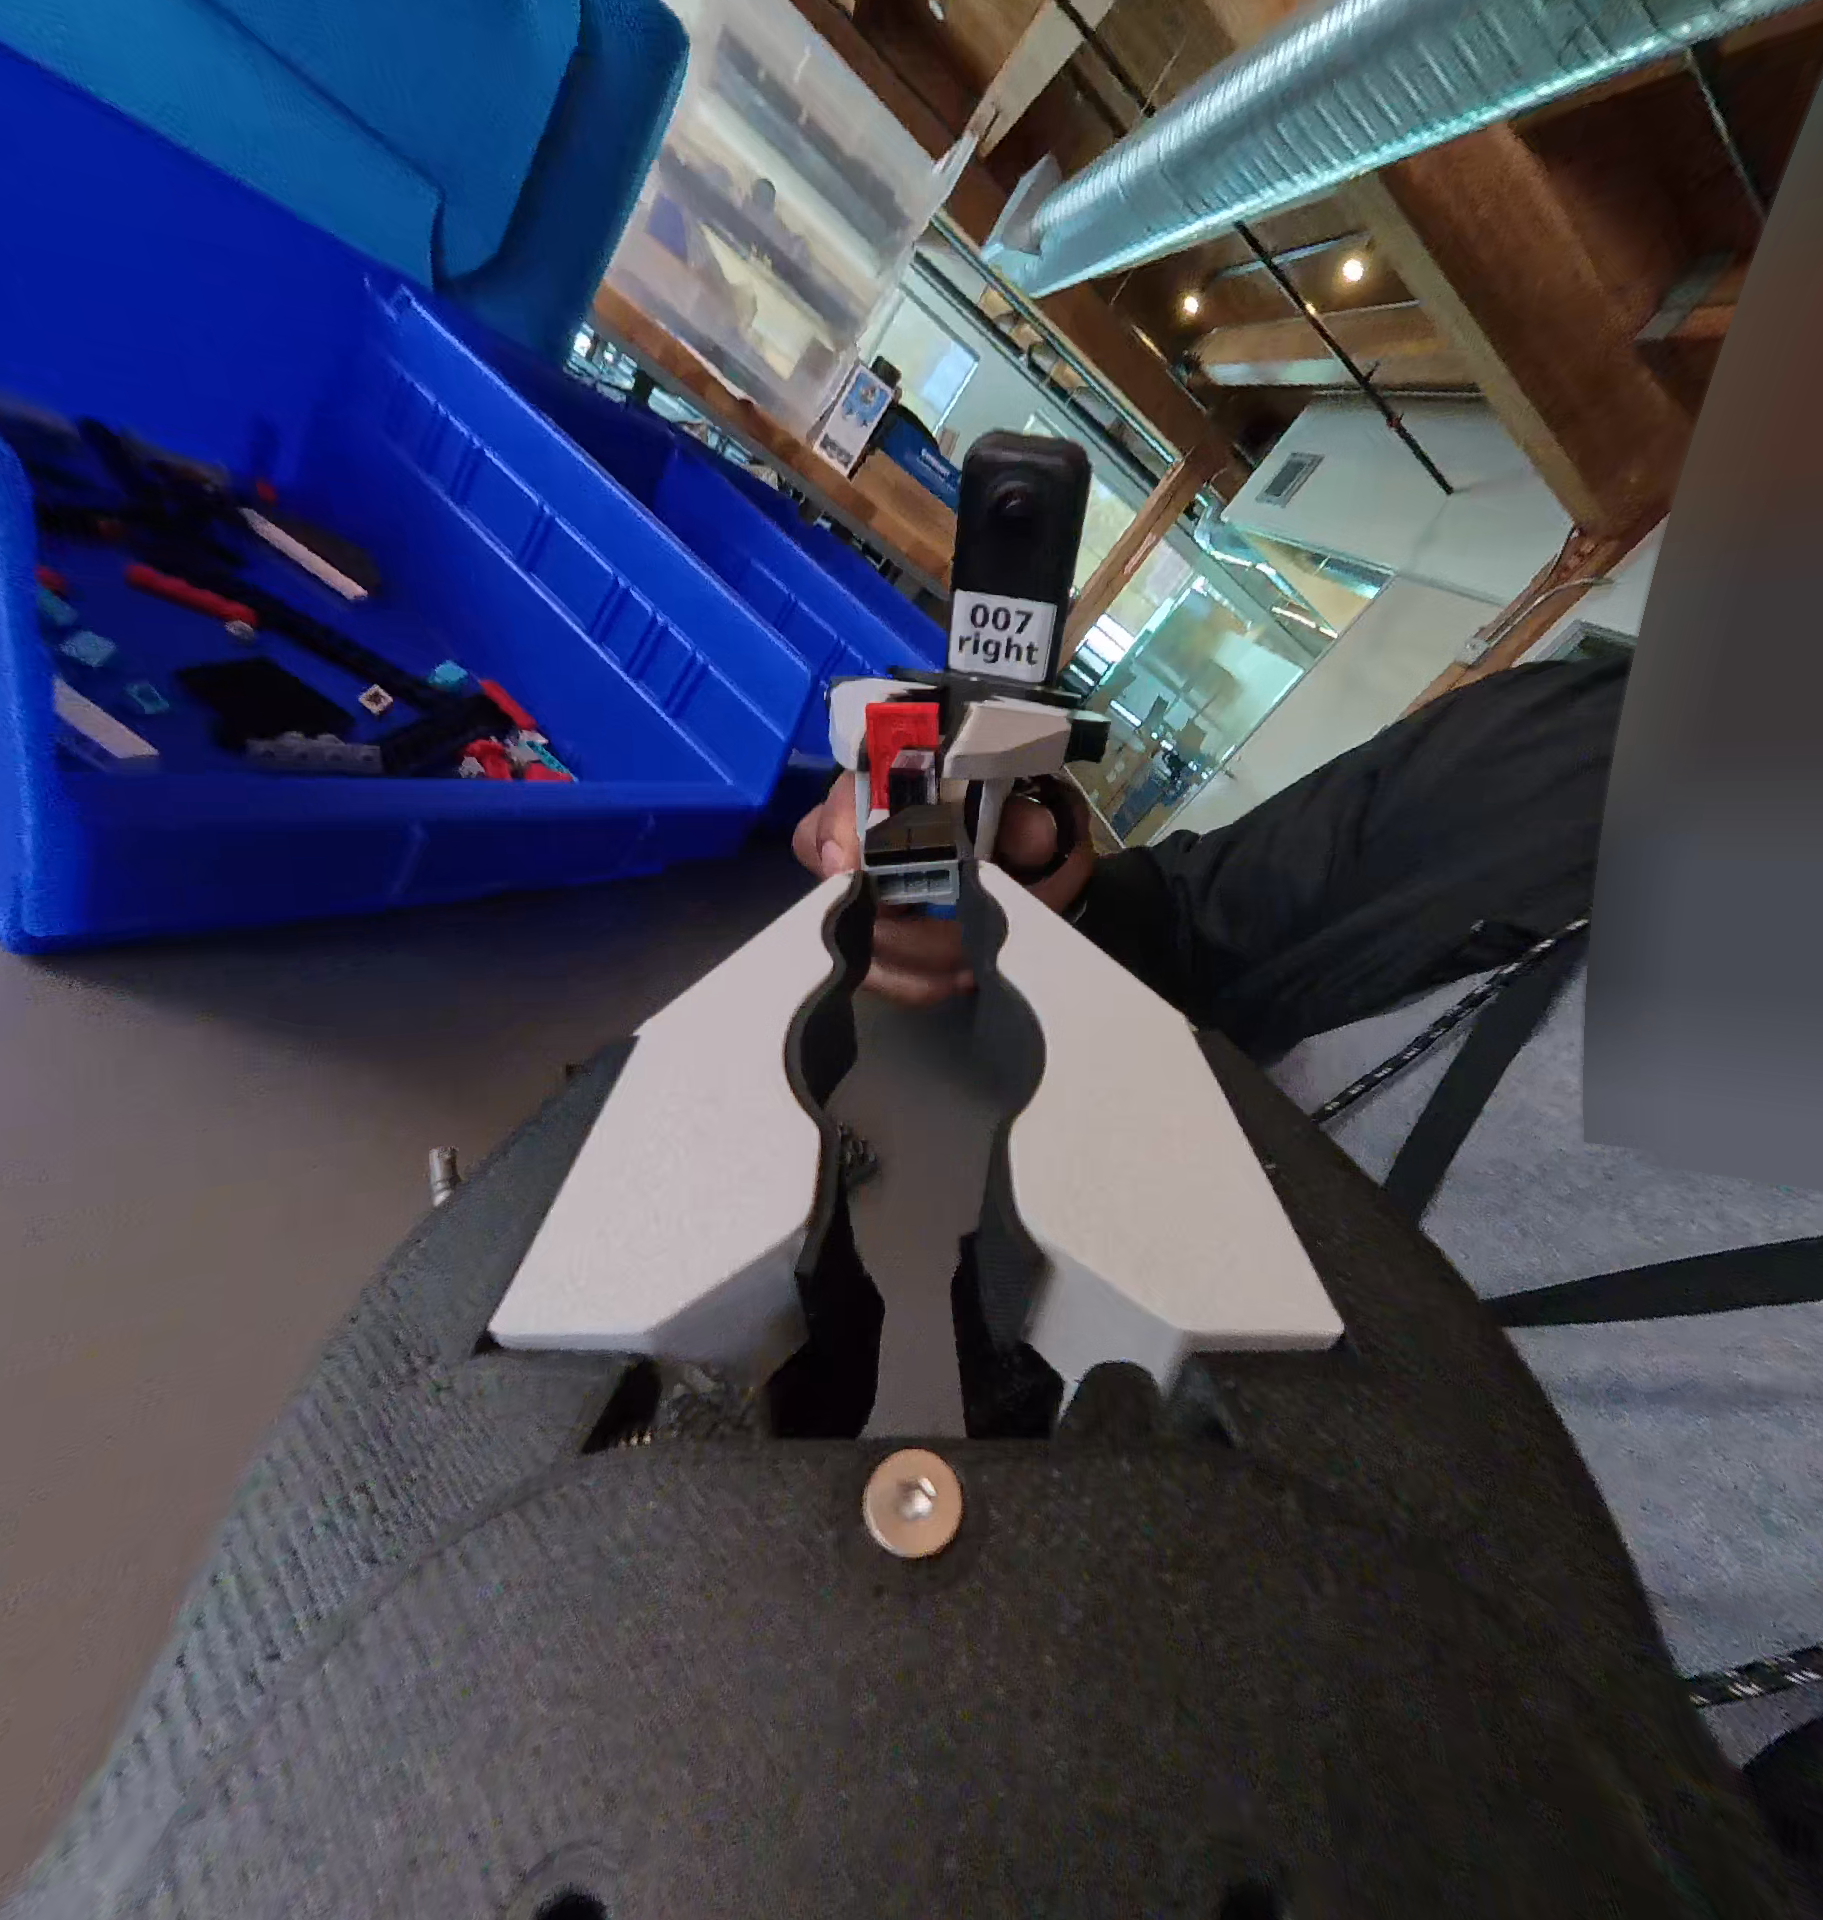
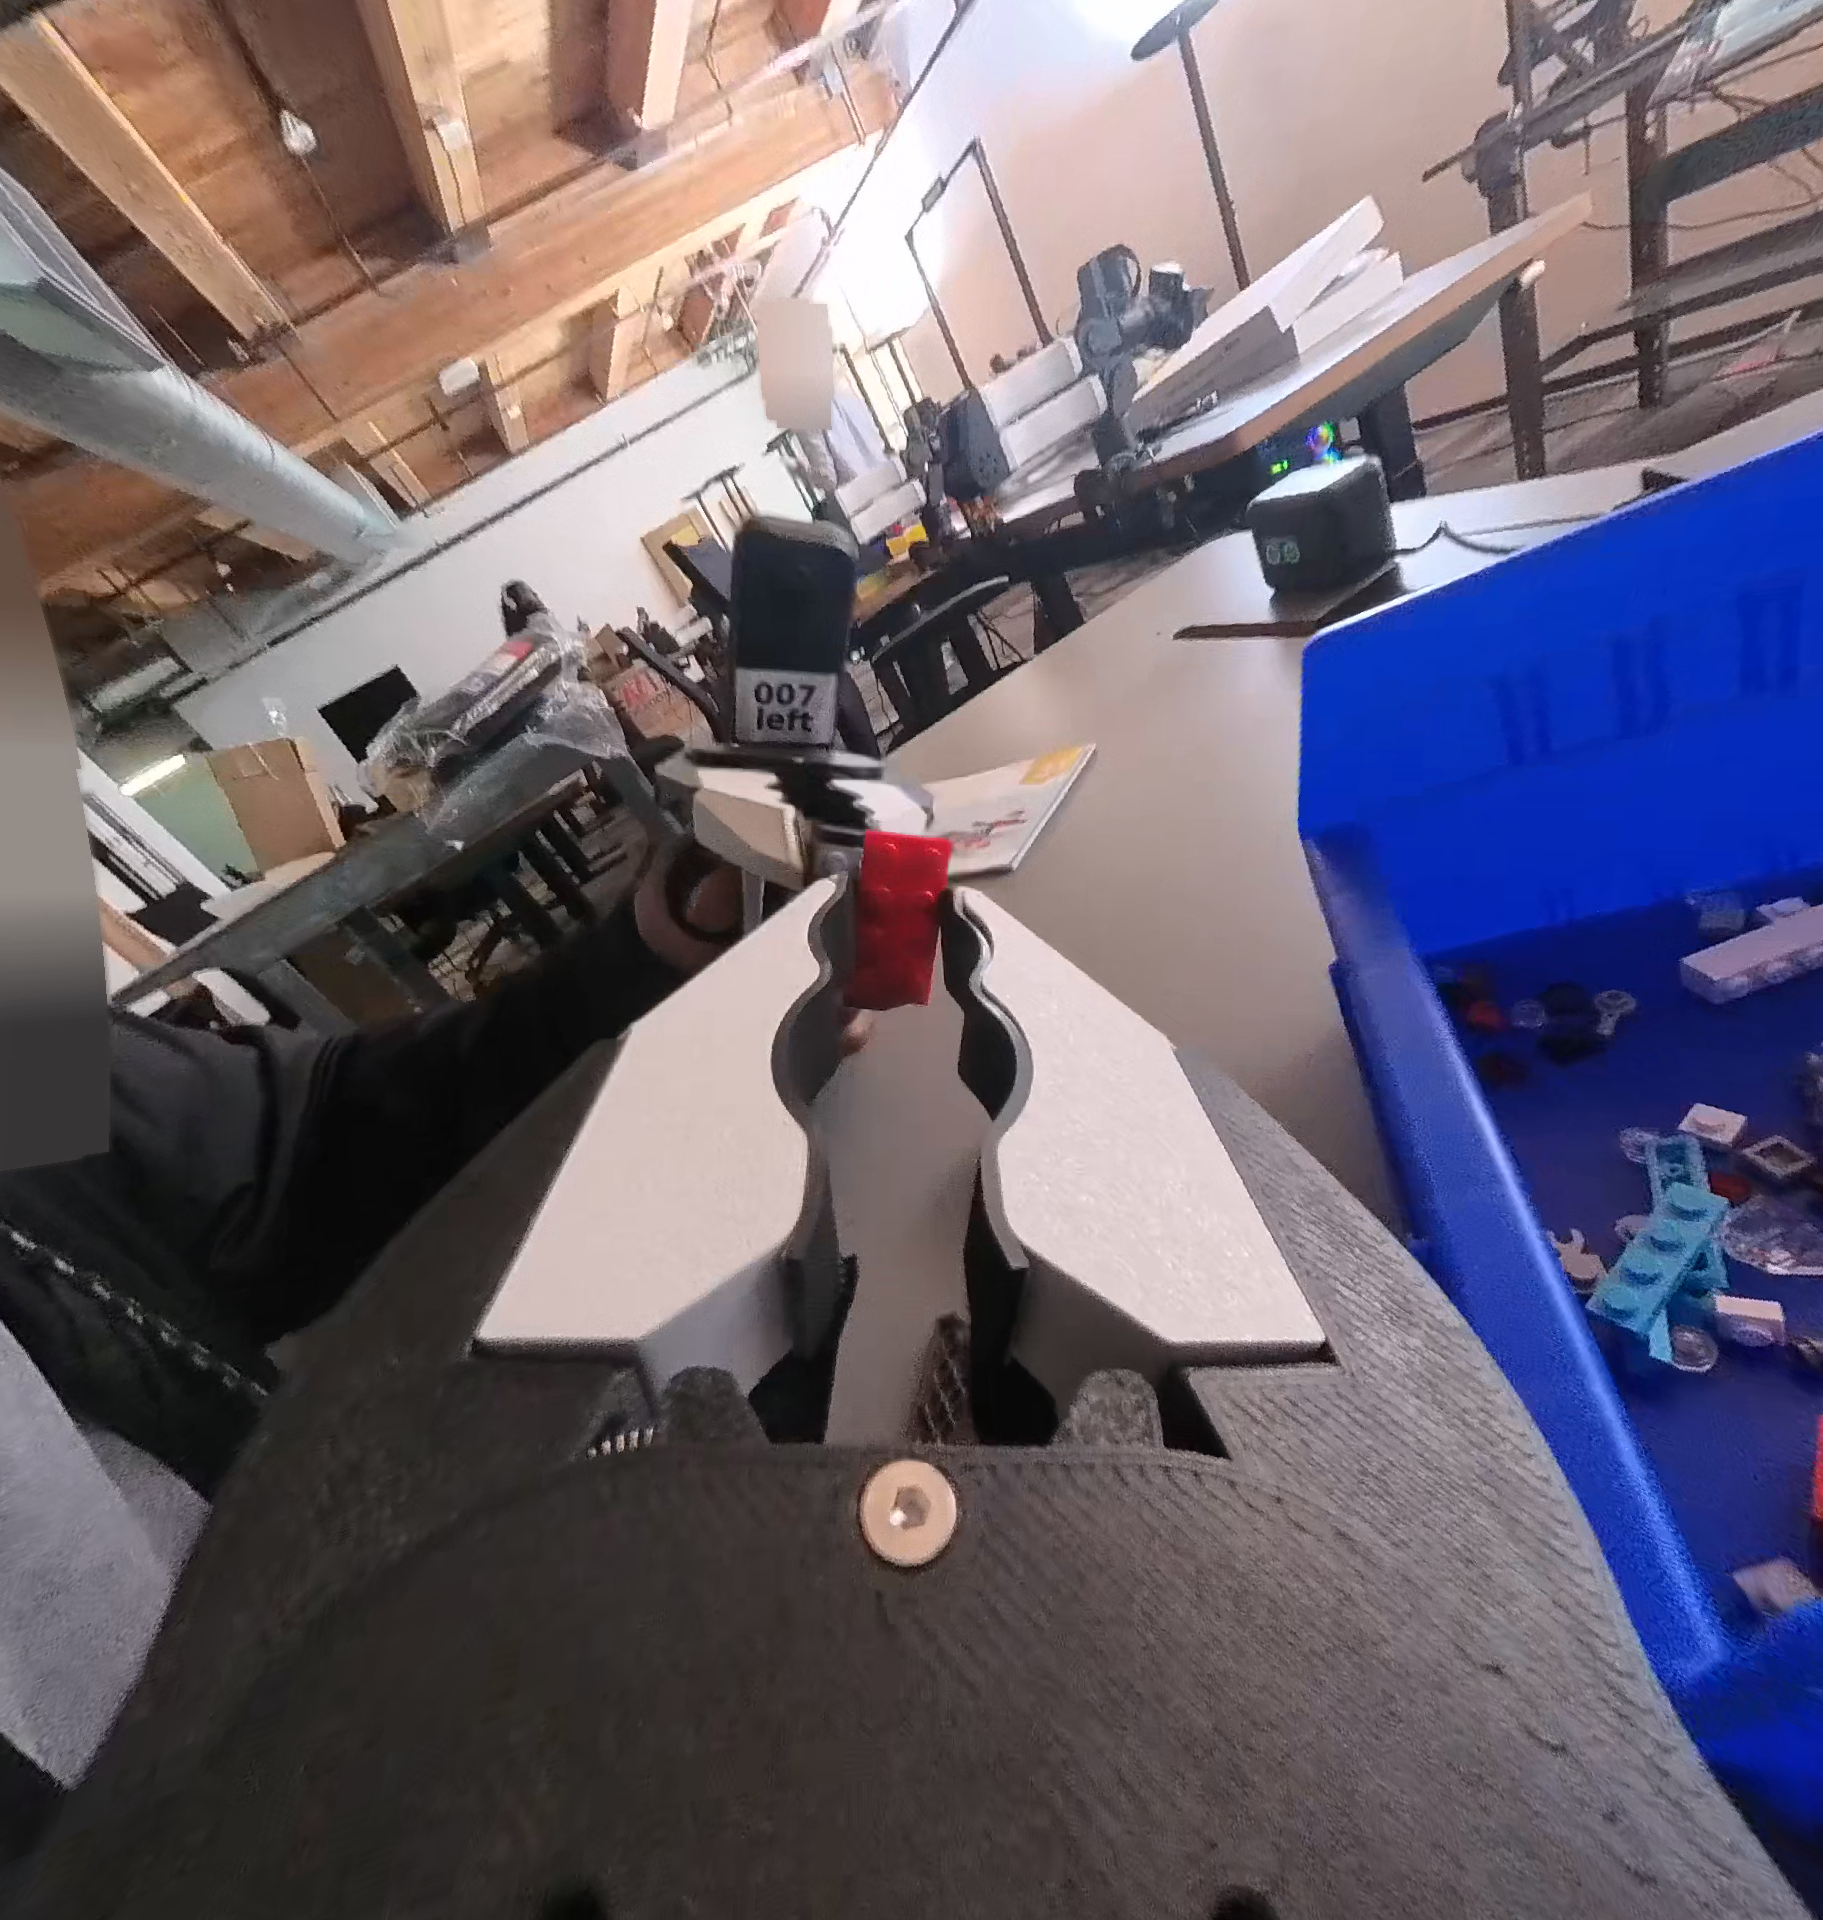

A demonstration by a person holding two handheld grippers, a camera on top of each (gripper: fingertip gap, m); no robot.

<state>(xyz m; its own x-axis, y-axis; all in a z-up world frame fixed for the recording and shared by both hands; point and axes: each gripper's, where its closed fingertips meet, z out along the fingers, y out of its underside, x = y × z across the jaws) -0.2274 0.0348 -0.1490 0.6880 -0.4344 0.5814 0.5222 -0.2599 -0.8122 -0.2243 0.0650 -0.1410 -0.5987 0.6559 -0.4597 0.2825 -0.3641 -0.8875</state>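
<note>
Right wrist view: right tool (image 2: 891, 914) grips red brick (image 2: 891, 925) — L tool (image 1: 912, 883) grips grey piece (image 1: 912, 881).

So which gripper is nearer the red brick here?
Right. The right gripper has the red brick clamped between its fingertips. The left gripper faces it tip to tip, shut on a small grey piece, just short of the brick.

Bright, even daylight; ceiling spotlights (image 1: 1352, 270) glow far off; fisheye bending at the edges; blue bin (image 1: 387, 644) slightly motion-blurred.

Bricks (image 2: 1665, 1257) in bin (image 2: 1385, 1039); bin on table (image 2: 1177, 831)
</note>
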